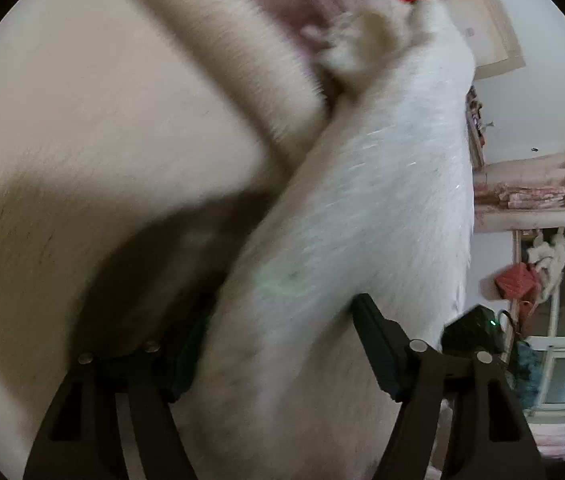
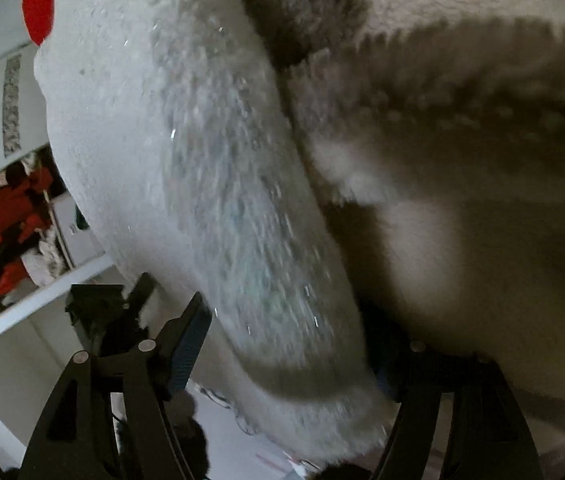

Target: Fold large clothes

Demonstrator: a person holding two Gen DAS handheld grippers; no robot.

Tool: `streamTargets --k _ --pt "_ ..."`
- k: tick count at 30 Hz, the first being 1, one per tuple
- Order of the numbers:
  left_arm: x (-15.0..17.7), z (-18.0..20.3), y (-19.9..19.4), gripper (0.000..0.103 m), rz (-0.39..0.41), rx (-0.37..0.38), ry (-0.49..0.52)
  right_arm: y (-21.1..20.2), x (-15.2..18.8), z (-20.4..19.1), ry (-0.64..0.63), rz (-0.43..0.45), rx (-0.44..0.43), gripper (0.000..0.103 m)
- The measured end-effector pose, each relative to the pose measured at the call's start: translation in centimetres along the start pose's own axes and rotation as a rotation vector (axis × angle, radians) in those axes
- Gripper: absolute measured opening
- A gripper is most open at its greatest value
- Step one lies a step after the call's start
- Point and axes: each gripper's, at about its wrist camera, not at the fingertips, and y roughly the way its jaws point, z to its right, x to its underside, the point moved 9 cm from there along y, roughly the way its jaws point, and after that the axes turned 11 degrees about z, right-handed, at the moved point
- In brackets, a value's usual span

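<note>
The fleece garment [image 1: 342,208], cream-white, shaggy and thick, filled nearly all of both views. In the left wrist view a rounded roll of it ran up from between the fingers of the left claw [image 1: 282,344]; a second fold [image 1: 210,60] crossed ahead and to the left. The jaws stood partly apart with the roll filling the gap, though blur hid whether the pads pressed it. In the right wrist view a like roll [image 2: 210,184], flecked with glinting fibres, lay between the fingers of the right claw [image 2: 294,340], whose jaws stood wide; the right finger was buried in pile, so a grip could not be told. Red cloth [image 2: 36,4] showed far ahead at the left. The other claw [image 2: 102,312] hung just left.
</note>
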Motion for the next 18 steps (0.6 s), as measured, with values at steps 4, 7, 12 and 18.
streamTargets --k 4,7,12,18 --pt "-0.8 3.1 -1.5 0.013 0.091 0.009 0.063 -1.0 0.6 -1.8 -0.041 0.07 0.011 0.022" --pt "-0.6 4.4 -4.3 0.011 0.091 0.034 0.059 -1.8 2.1 -3.3 -0.03 0.07 0.0 0.019" --pt "2.9 4.4 -7.9 0.01 0.032 0.041 0.048 -7.2 7.3 -3.3 -0.082 0.017 0.031 0.018" --pt "9.2 0.6 -6.9 0.016 -0.179 -0.028 -0.041 -8.3 11.7 4.0 -0.01 -0.113 0.204 0.03"
